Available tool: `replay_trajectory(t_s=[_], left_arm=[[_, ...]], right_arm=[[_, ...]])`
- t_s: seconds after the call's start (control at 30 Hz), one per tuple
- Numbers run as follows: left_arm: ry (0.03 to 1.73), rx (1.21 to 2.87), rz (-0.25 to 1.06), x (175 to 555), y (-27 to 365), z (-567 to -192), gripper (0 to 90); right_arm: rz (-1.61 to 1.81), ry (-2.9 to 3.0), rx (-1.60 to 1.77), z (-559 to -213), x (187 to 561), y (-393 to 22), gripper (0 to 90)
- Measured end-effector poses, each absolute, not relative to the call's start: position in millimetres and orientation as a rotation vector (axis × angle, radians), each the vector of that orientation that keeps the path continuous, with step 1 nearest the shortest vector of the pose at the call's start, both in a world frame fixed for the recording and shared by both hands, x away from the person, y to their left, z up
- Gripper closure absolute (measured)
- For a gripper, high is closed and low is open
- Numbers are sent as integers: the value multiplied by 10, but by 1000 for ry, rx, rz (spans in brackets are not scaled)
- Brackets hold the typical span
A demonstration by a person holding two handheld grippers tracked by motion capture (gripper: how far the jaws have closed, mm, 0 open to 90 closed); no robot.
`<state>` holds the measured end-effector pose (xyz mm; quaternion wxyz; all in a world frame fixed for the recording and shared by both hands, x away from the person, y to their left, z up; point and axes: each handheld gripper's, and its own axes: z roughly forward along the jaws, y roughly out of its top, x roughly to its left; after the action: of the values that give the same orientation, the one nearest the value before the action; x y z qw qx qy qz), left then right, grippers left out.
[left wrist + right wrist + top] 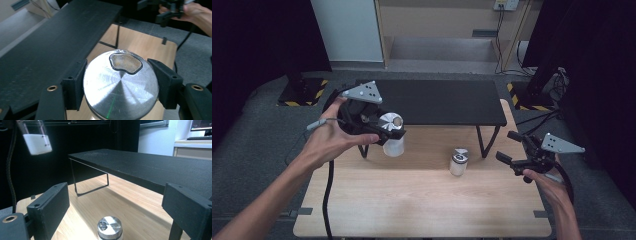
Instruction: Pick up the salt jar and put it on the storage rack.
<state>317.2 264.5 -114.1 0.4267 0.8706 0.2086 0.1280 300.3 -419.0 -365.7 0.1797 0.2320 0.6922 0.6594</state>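
My left gripper (384, 131) is shut on a clear shaker jar (393, 146) with white powder in it, held in the air over the table's left side. In the left gripper view both pads clamp the jar's silver lid (117, 92), which has a kidney-shaped opening. A second jar with a silver lid (458, 161) stands on the wooden table (422, 200) right of centre. To its right my right gripper (508, 146) hovers open, nothing between its jaws. In the right gripper view that standing jar (110, 227) sits low between the wide jaws, and the lifted jar (37, 140) hangs at the upper left.
A low black shelf on thin metal legs (437, 102) spans the back of the table. Beyond it lie grey floor and dark curtains. A cable (328, 195) trails from the left gripper over the table's left edge. Bare wood stretches across the table's front.
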Motion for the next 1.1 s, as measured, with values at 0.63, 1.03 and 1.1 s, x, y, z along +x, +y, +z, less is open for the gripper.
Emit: replay_trajectory(t_s=[0.63,1.03,1.1], left_arm=[[774,2086,479,3784,2593,-1015,338],[892,2060,540,4153,2593,-1168,338],[906,2051,539,4181,2601,-1194,338]], right_arm=[[1868,1948,673,-3688,3011,-4228,75],[1877,1935,687,-3703,3011,-4268,76],[1886,1930,689,-3710,3011,-4277,76]])
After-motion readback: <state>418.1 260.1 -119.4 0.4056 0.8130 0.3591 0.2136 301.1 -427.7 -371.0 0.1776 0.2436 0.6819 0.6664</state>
